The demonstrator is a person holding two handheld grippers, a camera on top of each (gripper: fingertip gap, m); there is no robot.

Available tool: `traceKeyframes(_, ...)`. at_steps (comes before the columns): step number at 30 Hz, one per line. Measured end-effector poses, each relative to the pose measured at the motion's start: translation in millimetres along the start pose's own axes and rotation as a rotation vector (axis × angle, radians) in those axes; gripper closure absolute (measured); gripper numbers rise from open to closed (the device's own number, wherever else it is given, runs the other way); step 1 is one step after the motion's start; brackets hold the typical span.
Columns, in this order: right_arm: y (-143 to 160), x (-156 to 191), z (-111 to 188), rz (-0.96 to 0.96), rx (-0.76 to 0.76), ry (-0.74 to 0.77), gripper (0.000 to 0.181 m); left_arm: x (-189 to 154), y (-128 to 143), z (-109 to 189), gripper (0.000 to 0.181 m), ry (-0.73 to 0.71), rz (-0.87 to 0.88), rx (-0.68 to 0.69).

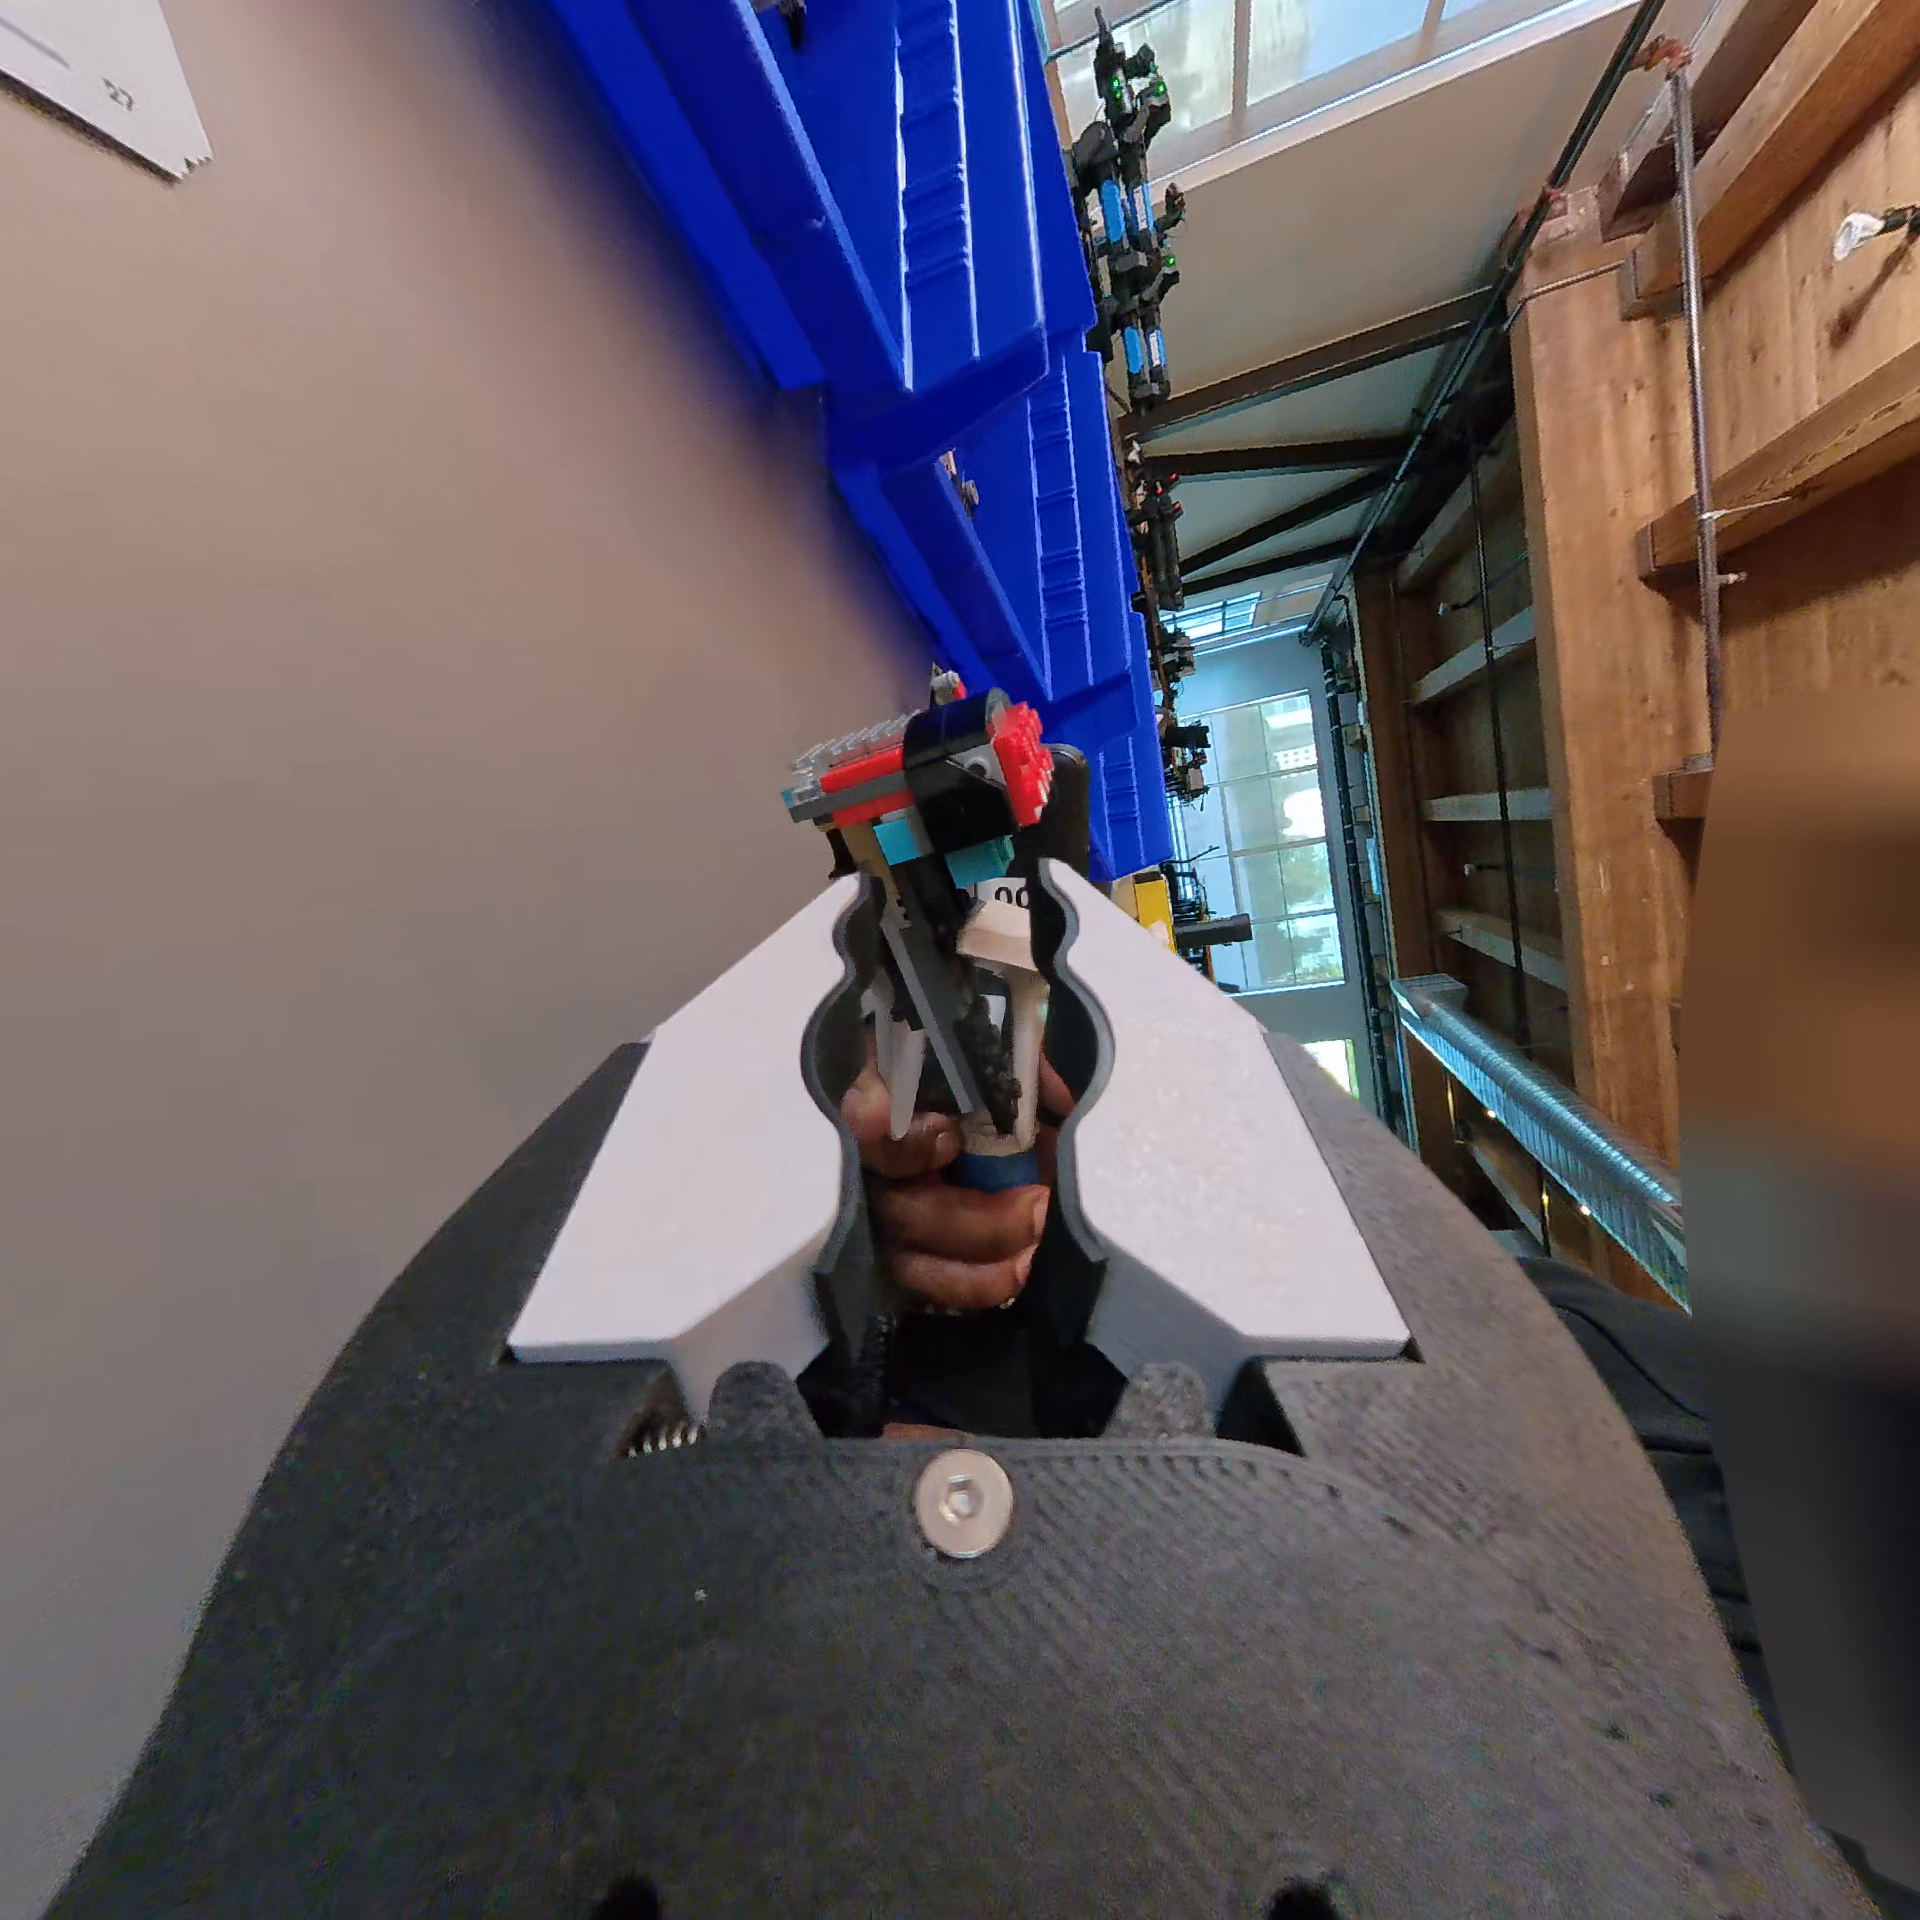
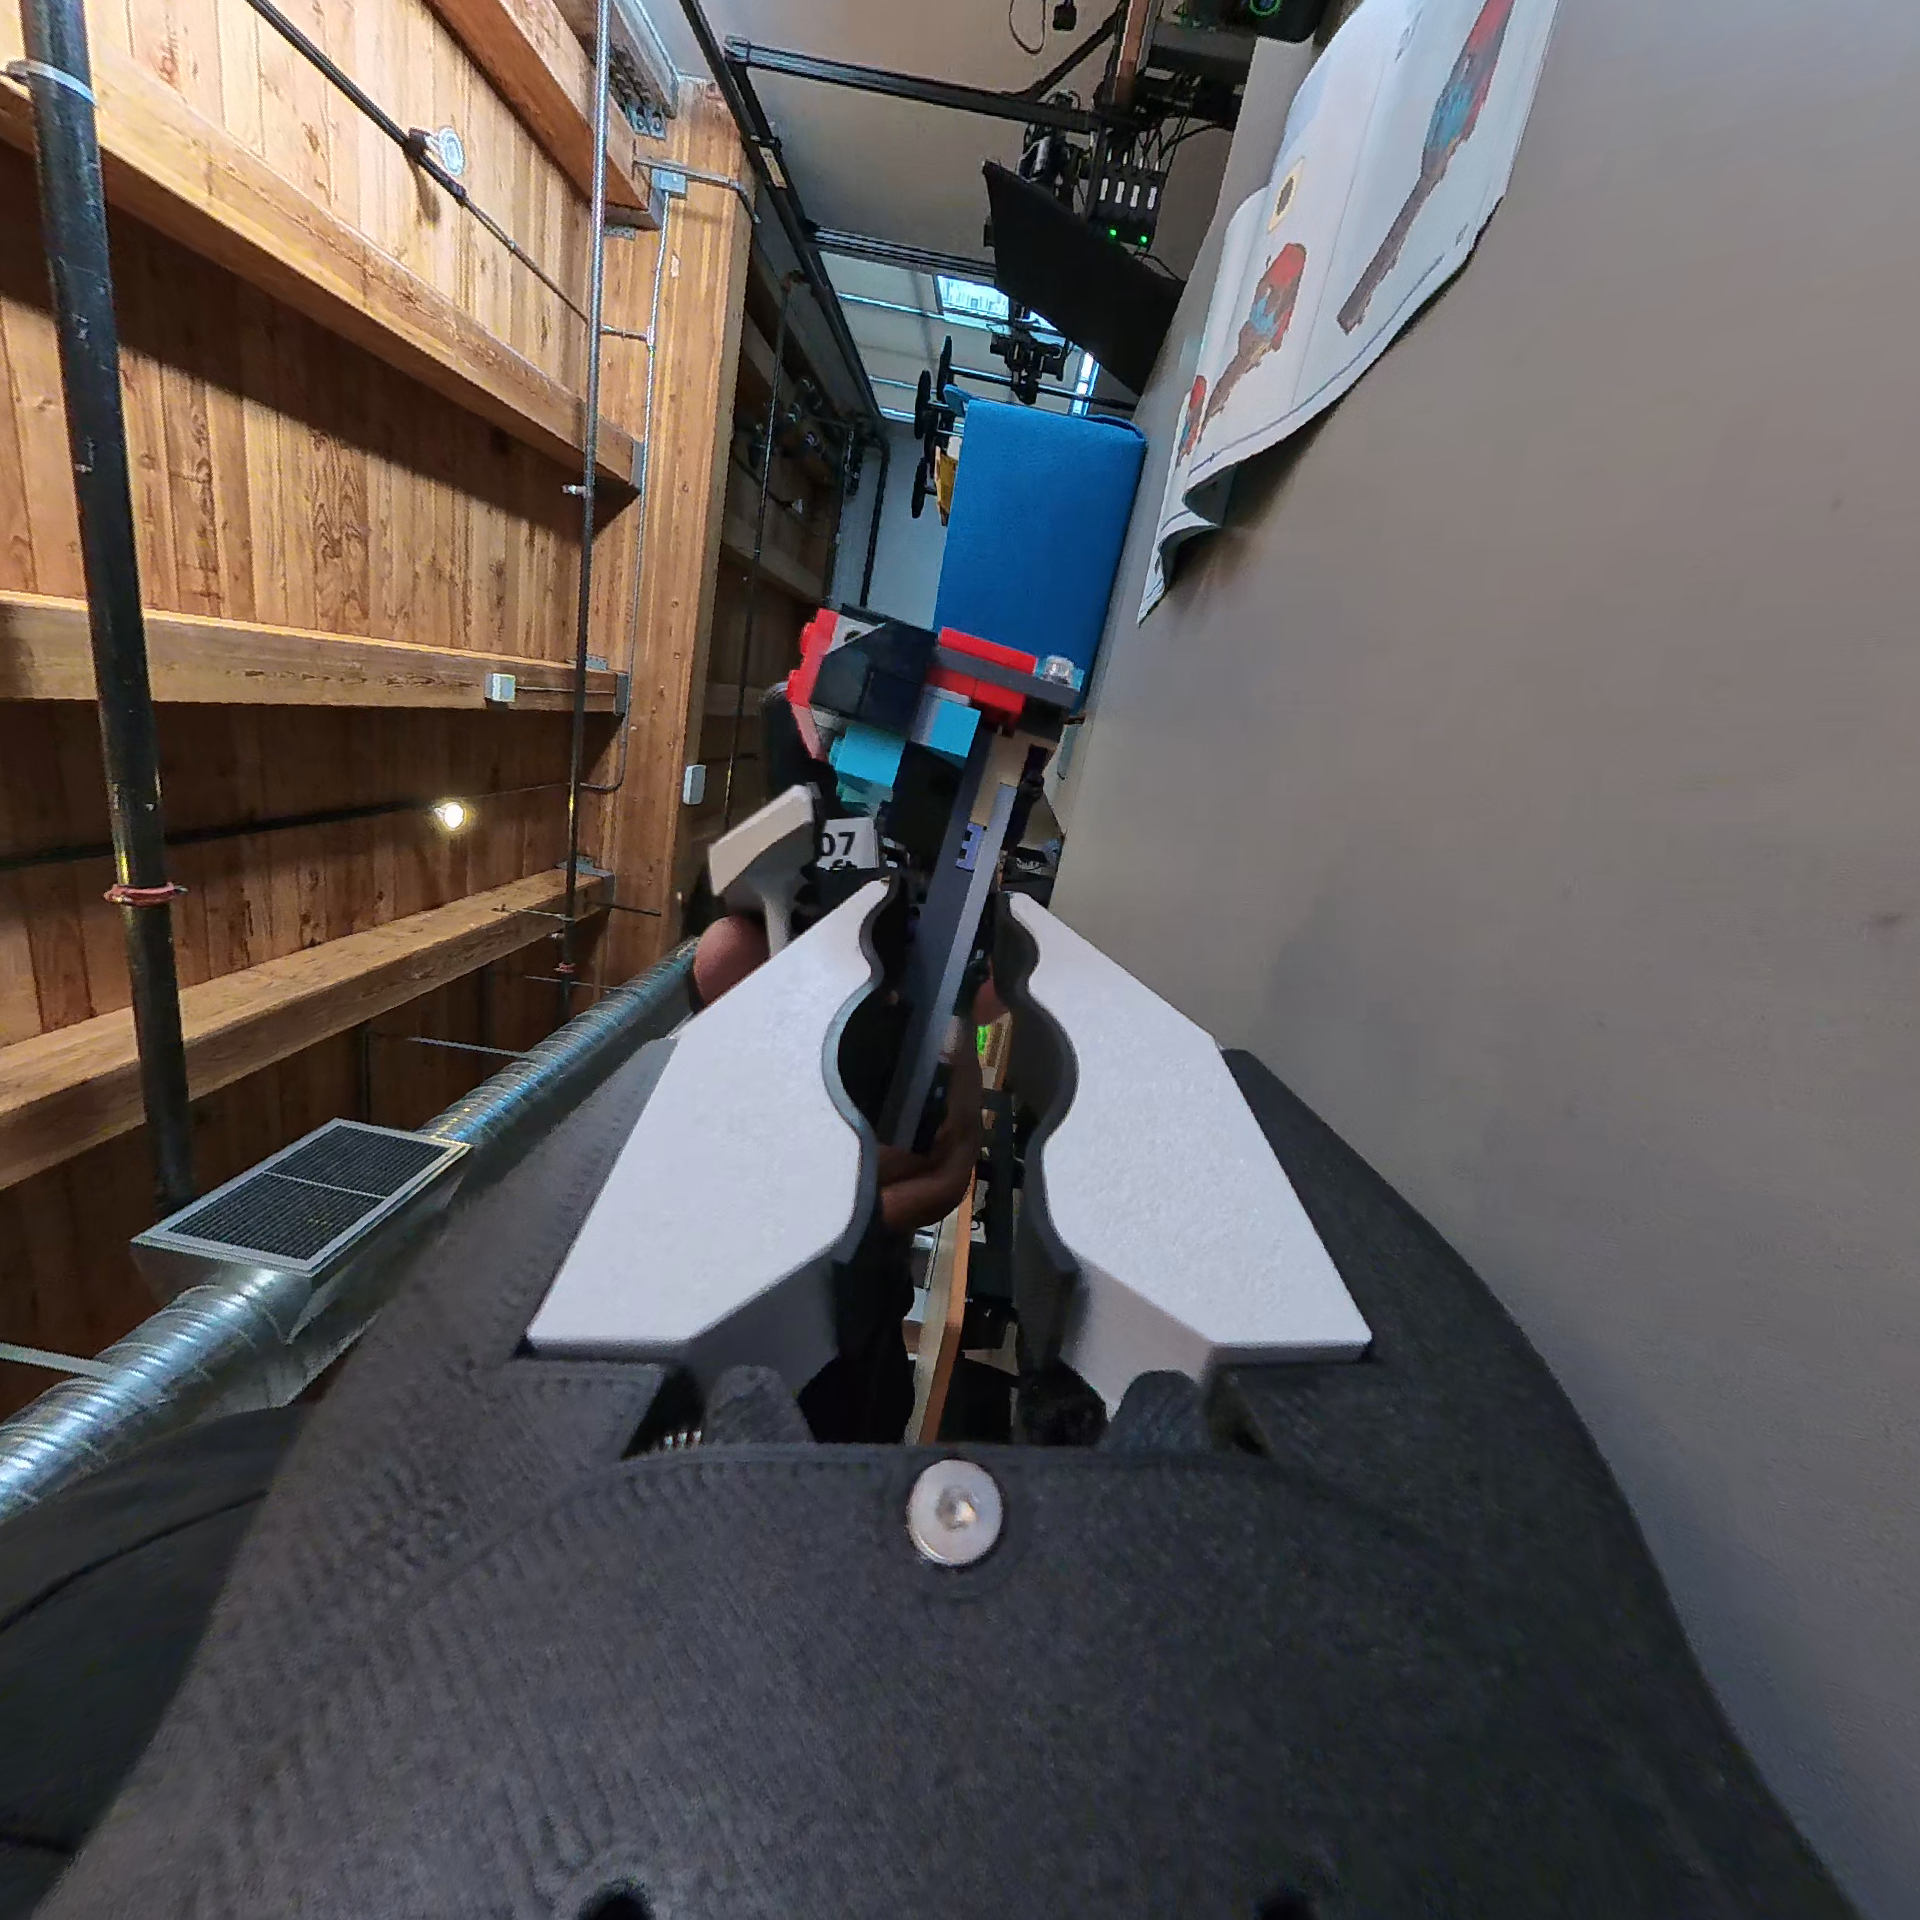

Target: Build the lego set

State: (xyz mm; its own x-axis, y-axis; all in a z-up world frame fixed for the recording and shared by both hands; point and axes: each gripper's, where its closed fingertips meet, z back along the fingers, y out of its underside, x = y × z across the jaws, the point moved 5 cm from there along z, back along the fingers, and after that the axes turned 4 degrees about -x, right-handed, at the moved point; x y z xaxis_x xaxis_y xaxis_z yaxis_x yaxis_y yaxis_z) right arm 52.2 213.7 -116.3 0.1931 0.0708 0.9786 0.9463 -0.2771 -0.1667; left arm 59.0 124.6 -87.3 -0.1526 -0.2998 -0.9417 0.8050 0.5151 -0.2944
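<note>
Left wrist view: left gripper (image 1: 951, 883), jaws narrow around the grey shaft of the lego model (image 1: 925, 790), whose red, black and teal head stands at 12 o'clock; blue bins (image 1: 935, 260) at 12 o'clock. Right wrist view: right gripper (image 2: 945, 894) clamped on the same shaft; instruction sheet (image 2: 1351, 239) at 1 o'clock.

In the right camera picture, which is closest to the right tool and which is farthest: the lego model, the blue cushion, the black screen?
1. Lego model, right at the right tool.
2. Blue cushion, behind the model.
3. Black screen, farthest, past the cushion.
</note>
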Motion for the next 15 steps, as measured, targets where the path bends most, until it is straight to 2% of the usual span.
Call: traceKeyframes(15,0.5,1.5,0.1,0.048,0.005,0.021,0.169,0.1,0.8,-3.6,0.161,0.039,0.036,0.005)
